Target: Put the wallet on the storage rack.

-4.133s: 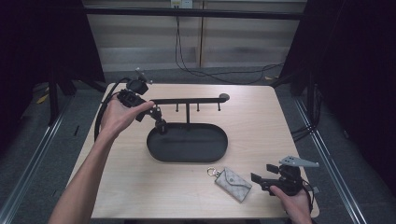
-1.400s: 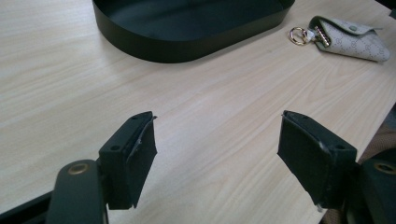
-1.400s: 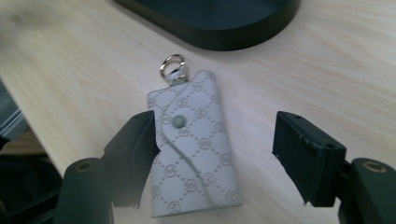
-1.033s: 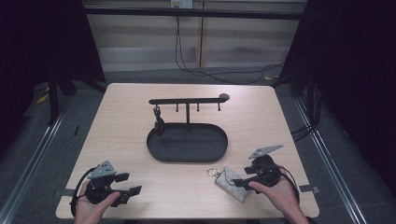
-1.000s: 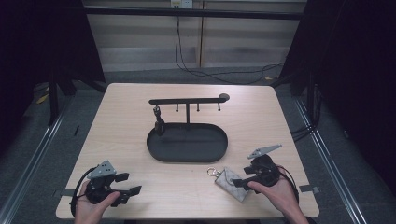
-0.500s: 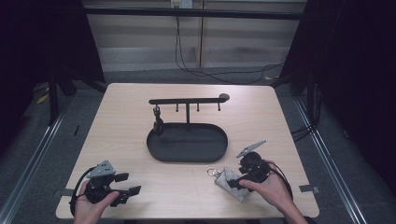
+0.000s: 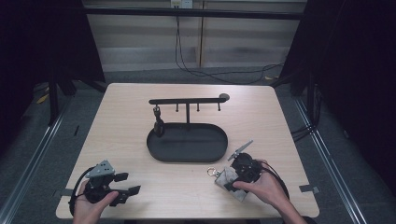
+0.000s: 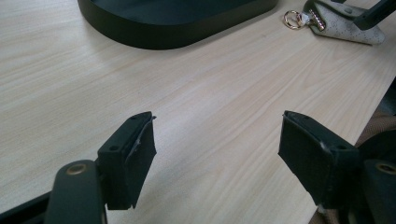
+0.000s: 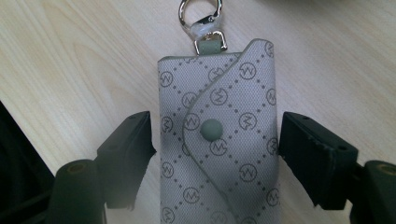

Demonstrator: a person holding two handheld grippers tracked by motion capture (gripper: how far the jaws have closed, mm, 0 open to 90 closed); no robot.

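A grey patterned key pouch (image 7: 223, 175) with a metal ring (image 7: 212, 171) lies flat on the wooden table, in front of a black oval tray (image 7: 187, 158). My right gripper (image 7: 233, 179) points down over the pouch (image 9: 217, 140). Its jaws have just been opening and now stand on either side of the pouch without squeezing it. My left gripper (image 7: 125, 184) rests near the front left edge, open, with bare table between its jaws (image 8: 217, 158). In the left gripper view the tray (image 8: 177, 28) and the pouch (image 8: 345, 23) lie farther off.
A black bar with hooks (image 7: 187, 100) stands over the tray's far edge, and a dark object (image 7: 159, 123) hangs from its left hook. Dark floor surrounds the table (image 7: 280, 121).
My right gripper has slid left over the pouch, so that the pouch now lies between its jaws. The left gripper has stayed where it was.
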